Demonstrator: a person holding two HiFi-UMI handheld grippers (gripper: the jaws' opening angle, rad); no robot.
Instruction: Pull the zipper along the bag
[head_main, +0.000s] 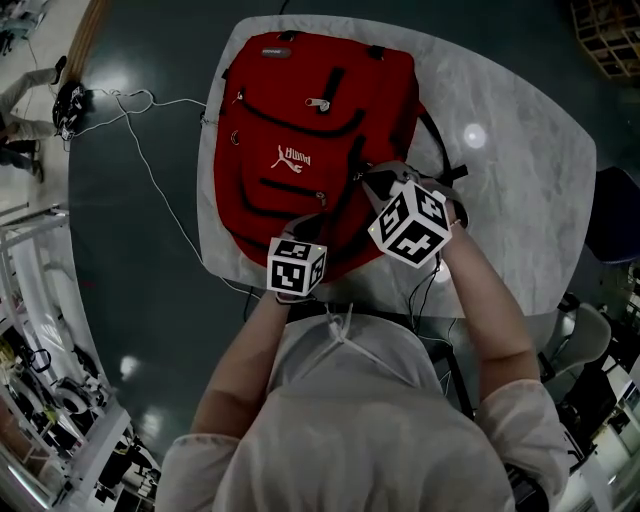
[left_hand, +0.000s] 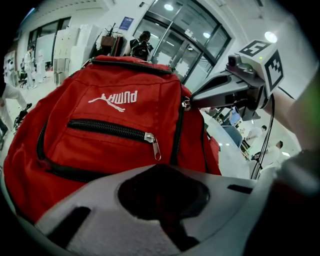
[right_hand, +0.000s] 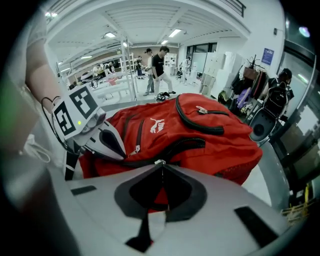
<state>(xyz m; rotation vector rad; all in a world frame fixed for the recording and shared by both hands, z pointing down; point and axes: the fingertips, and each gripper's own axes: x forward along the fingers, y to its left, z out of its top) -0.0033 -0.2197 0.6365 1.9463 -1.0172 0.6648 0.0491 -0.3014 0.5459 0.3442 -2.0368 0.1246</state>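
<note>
A red backpack (head_main: 300, 130) lies flat on the pale table (head_main: 520, 180), its bottom toward me. A black main zipper track (right_hand: 187, 145) curves over its side. My right gripper (head_main: 367, 182) is shut on that zipper's small metal pull (right_hand: 159, 162), which shows right at its closed jaw tips (right_hand: 160, 166). From the left gripper view, the right gripper (left_hand: 192, 102) meets the zipper at the bag's right edge. My left gripper (head_main: 306, 228) is shut on the red fabric at the bag's near edge (left_hand: 160, 170). A front pocket zipper pull (left_hand: 152, 144) hangs loose.
A dark chair (head_main: 615, 215) stands off the table's right side. A white cable (head_main: 150, 160) trails across the floor at the left. People stand far back (right_hand: 159, 65) in the room. Bare tabletop lies to the right of the bag.
</note>
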